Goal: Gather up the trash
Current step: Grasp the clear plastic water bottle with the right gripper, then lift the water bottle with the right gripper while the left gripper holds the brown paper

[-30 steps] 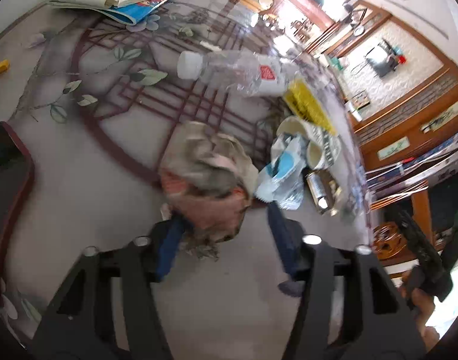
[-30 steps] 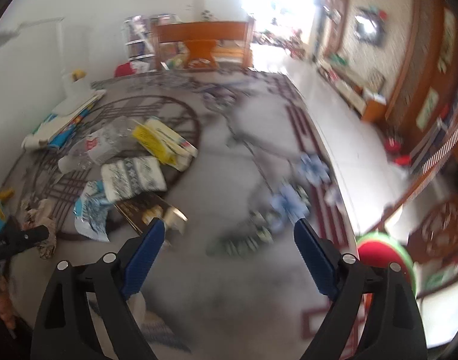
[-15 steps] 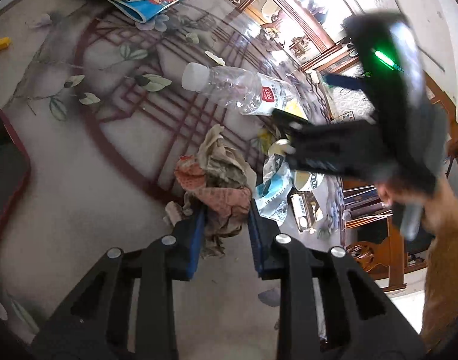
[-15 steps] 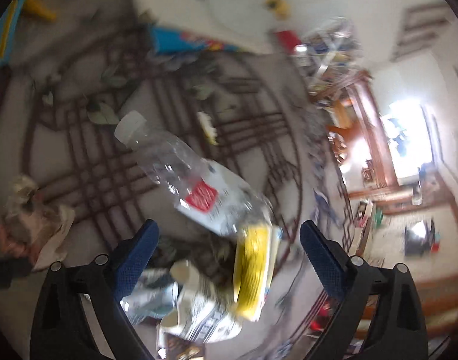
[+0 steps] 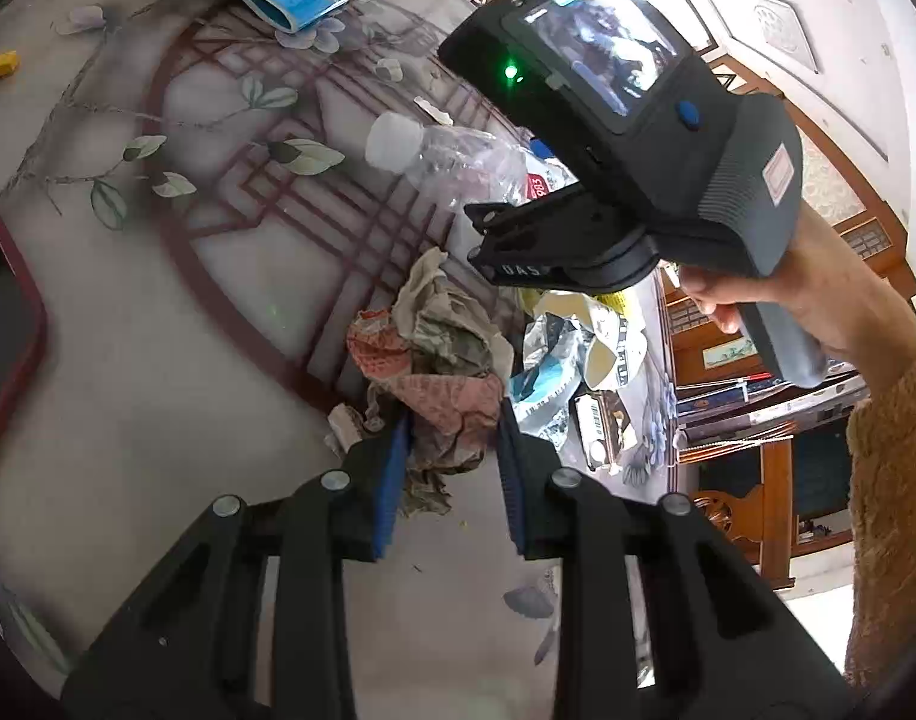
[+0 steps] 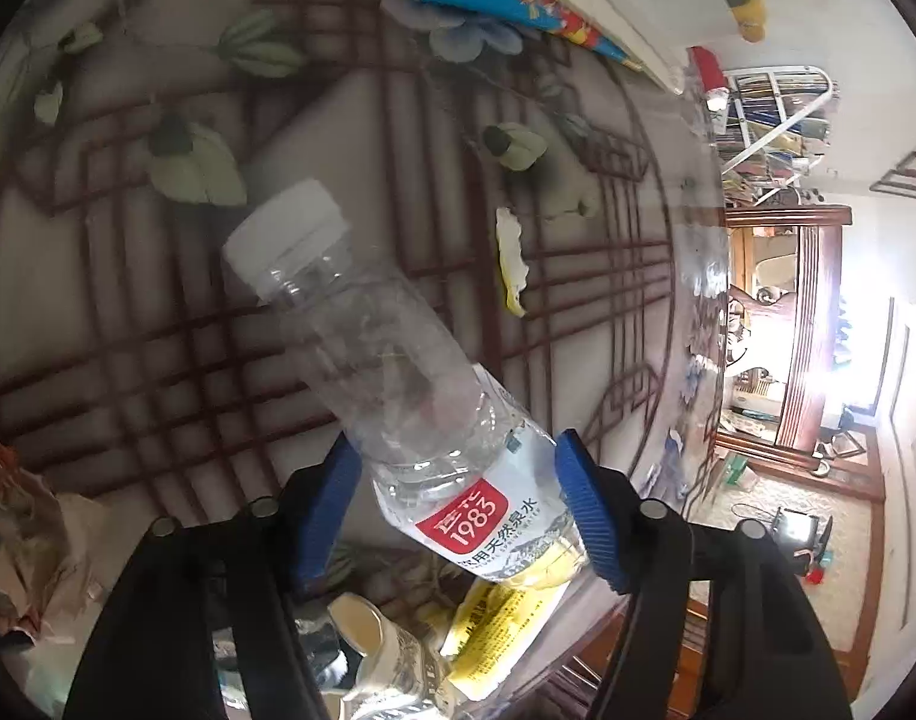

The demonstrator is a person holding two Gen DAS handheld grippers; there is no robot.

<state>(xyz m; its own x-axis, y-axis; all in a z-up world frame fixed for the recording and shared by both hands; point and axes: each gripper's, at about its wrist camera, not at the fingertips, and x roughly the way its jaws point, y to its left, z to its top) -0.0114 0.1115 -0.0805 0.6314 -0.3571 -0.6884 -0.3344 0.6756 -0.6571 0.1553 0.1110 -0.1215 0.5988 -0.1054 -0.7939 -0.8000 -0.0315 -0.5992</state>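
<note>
Left wrist view: left gripper (image 5: pixel 452 450) clenched on crumpled paper wad (image 5: pixel 440 360), blue pads pressed into both flanks; lower part of wad hidden between fingers. Beyond and right, right gripper body (image 5: pixel 614 144) blocks most of clear plastic bottle (image 5: pixel 446 156), only white cap and shoulder showing. Snack wrappers (image 5: pixel 572 354) just right of wad, partly overlapped, print hard to read. Bare carpet (image 5: pixel 158 360) open to left.

Right wrist view: right gripper (image 6: pixel 458 498) jaws just closing, pads against bottle (image 6: pixel 410 384) at label; base cut off behind right finger. Yellow packet (image 6: pixel 500 618) and paper cup (image 6: pixel 374 630) crowd beneath. Paper scrap (image 6: pixel 512 264) ahead right, apart.
</note>
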